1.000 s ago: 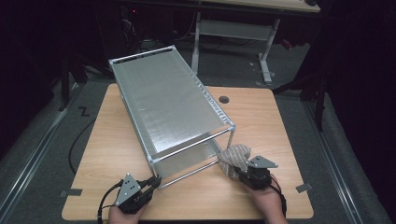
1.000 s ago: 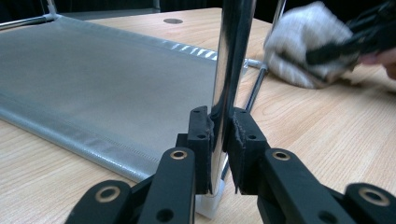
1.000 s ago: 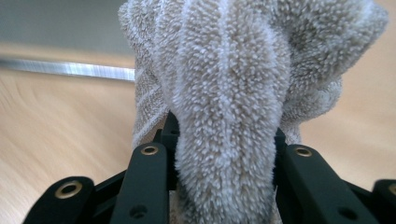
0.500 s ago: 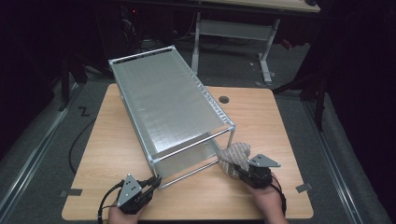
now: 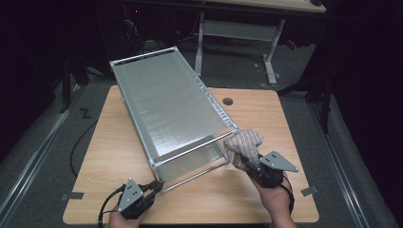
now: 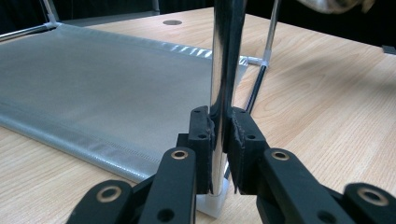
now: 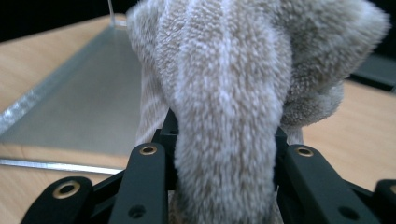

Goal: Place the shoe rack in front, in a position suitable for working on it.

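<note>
Cloth [image 5: 243, 146] | clenched in right claw [image 5: 256, 167], raised | left claw [image 5: 153, 186] low, grasping rack post [image 6: 224, 70]

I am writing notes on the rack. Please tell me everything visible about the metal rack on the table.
The rack is a long box frame of shiny metal rods with translucent silvery panels and white corner joints. It stands slantwise on the wooden table. The left gripper clamps its near corner post; the cloth in the right gripper meets the opposite near corner.

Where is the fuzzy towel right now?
In the high view the towel is bunched up in the right tool, at the near right corner of the metal rack, above the wooden table.
</note>
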The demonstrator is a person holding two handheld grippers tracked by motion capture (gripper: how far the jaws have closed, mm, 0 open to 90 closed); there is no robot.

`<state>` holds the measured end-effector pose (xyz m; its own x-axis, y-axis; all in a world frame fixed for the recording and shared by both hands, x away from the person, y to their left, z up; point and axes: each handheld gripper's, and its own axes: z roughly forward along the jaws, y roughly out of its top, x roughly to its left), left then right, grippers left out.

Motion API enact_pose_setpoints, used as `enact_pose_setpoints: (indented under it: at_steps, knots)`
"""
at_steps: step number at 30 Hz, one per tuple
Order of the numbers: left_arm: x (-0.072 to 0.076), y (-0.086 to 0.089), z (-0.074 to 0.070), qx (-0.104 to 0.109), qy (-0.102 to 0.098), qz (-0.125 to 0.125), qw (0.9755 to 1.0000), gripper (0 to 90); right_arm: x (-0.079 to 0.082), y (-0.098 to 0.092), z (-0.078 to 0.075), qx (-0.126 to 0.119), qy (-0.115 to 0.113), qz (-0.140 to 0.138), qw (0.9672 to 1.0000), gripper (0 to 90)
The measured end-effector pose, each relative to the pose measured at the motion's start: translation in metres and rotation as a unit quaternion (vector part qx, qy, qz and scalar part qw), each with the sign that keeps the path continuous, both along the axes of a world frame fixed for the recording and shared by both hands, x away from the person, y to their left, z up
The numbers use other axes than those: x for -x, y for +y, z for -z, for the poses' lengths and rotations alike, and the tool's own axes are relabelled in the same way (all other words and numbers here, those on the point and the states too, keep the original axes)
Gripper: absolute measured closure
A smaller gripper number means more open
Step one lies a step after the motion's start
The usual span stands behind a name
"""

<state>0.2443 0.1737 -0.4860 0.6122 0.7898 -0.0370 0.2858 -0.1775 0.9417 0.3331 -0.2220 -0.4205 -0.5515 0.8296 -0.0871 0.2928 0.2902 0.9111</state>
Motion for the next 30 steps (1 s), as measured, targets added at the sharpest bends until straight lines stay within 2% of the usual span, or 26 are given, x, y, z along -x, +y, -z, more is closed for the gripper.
enact_pose_setpoints:
  at_steps: [2, 3, 4, 6, 10, 13, 17, 20, 21, 24, 27, 30]
  knots:
    - [0.0, 0.0, 0.0, 0.0, 0.001, 0.001, 1.0, 80.0, -0.002, 0.0, 0.011, 0.011, 0.017, 0.0, 0.9998, 64.6]
    - [0.0, 0.0, 0.0, 0.001, 0.001, 0.003, 1.0, 80.0, -0.005, -0.001, 0.021, 0.018, 0.038, 0.002, 0.9991, 64.7]
    - [0.0, 0.0, 0.0, 0.001, 0.001, 0.004, 1.0, 80.0, -0.005, -0.001, 0.021, 0.018, 0.038, 0.002, 0.9991, 64.7]
    - [-0.001, 0.001, -0.001, 0.003, 0.002, 0.006, 1.0, 80.0, -0.007, -0.002, 0.031, 0.028, 0.06, 0.002, 0.9978, 64.7]
    - [-0.002, 0.0, -0.002, 0.003, 0.005, 0.007, 1.0, 80.0, -0.012, -0.003, 0.059, 0.055, 0.119, 0.0, 0.9913, 64.7]
    - [-0.003, -0.001, -0.002, 0.001, 0.006, 0.009, 0.9999, 80.0, -0.013, -0.003, 0.072, 0.073, 0.145, -0.004, 0.9866, 64.7]
    - [-0.004, -0.002, -0.002, 0.001, 0.006, 0.01, 0.9999, 80.1, -0.013, -0.013, 0.071, 0.076, 0.143, 0.017, 0.9867, 64.7]
    - [-0.003, -0.002, -0.002, -0.002, 0.007, 0.009, 0.9999, 80.0, -0.016, -0.029, 0.069, 0.075, 0.136, 0.059, 0.9861, 64.7]
    - [-0.003, -0.001, -0.002, -0.002, 0.007, 0.007, 0.9999, 80.0, -0.016, -0.029, 0.069, 0.075, 0.136, 0.059, 0.9861, 64.7]
    - [0.0, 0.002, -0.002, -0.002, 0.007, 0.003, 1.0, 80.0, -0.024, -0.038, 0.067, 0.067, 0.127, 0.095, 0.9851, 64.7]
    - [0.004, 0.005, -0.001, -0.002, 0.006, -0.003, 1.0, 80.1, -0.03, -0.036, 0.067, 0.056, 0.125, 0.095, 0.986, 64.6]
    - [0.006, 0.006, -0.001, -0.002, 0.004, -0.005, 1.0, 80.1, -0.033, -0.021, 0.066, 0.054, 0.123, 0.071, 0.9885, 64.5]
